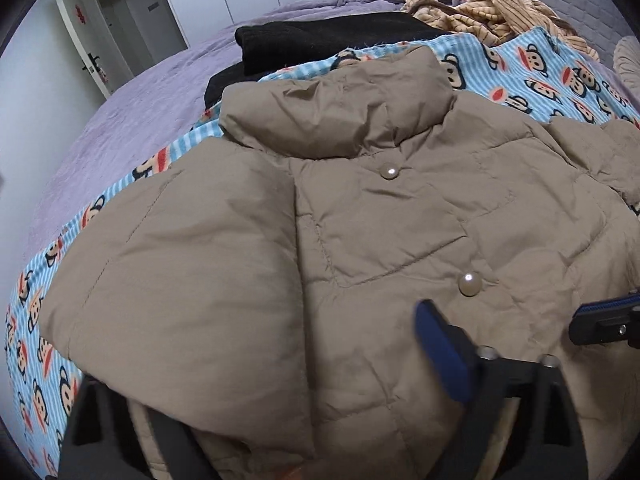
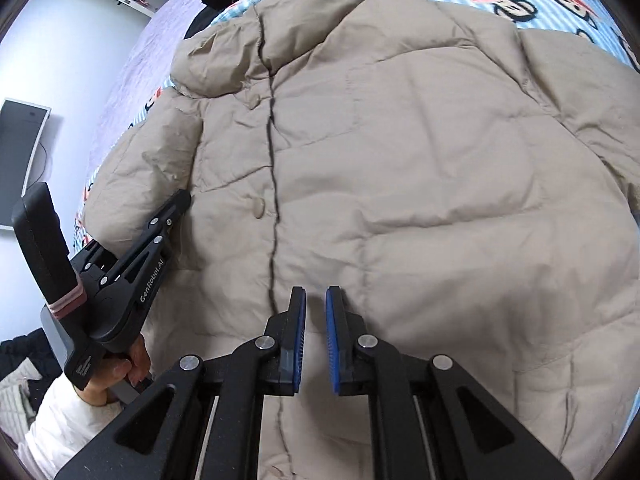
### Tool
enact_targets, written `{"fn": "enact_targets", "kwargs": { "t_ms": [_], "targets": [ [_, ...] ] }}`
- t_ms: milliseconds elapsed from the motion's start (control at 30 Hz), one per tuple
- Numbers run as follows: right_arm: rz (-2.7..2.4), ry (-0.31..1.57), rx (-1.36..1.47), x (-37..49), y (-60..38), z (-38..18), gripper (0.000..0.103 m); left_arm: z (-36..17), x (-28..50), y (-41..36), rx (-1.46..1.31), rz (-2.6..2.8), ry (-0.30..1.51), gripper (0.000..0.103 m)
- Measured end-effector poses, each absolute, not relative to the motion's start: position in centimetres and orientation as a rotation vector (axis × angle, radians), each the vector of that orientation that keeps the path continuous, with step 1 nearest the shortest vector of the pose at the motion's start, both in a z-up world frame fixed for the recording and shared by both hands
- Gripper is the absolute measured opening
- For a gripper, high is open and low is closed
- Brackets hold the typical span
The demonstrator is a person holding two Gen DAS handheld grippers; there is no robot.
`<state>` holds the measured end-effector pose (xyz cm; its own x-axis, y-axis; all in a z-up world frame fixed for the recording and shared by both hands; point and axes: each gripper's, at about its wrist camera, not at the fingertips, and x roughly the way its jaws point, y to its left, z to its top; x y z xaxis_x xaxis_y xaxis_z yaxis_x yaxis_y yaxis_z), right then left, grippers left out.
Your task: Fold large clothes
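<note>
A large tan puffer jacket [image 1: 360, 240] lies front-up on a blue monkey-print blanket [image 1: 540, 80], collar toward the far side, its left sleeve folded over the front. It also fills the right wrist view [image 2: 420, 200]. My left gripper [image 1: 280, 400] has its jaws wide apart low over the jacket's left side, and the folded sleeve covers its left finger; it also shows in the right wrist view [image 2: 176, 208]. My right gripper [image 2: 316, 344] hovers just above the jacket's front placket, its blue pads [image 2: 332, 344] a small gap apart with nothing between them. One right finger also shows in the left wrist view [image 1: 608, 316].
The blanket lies on a bed with a purple cover [image 1: 132, 120]. A black garment [image 1: 320, 40] and a tan striped garment [image 1: 500, 12] lie beyond the collar. A door [image 1: 132, 28] and white wardrobe stand at the back. A monitor [image 2: 20, 152] hangs at left.
</note>
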<state>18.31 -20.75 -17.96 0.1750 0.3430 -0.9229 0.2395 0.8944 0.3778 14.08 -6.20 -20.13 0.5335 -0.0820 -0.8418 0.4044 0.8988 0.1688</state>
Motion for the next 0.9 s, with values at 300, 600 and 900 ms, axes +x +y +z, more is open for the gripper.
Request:
{"fn": "enact_targets", "kwargs": {
  "t_ms": [300,600,900],
  "targets": [
    [0.14,1.325,0.303,23.2,-16.9,-15.4,0.09,-15.8,10.6,0.2,0.222,-0.242,0.919,0.099],
    [0.296,1.133,-0.184,23.0,-6.9,-10.5,0.09,-20.9,13.9,15.0,-0.233,0.107,1.12,0.099],
    [0.128,1.048,-0.508,25.6,-1.6,-14.3,0.088,-23.3,13.9,15.4,-0.263,0.145,1.138,0.097]
  ]
}}
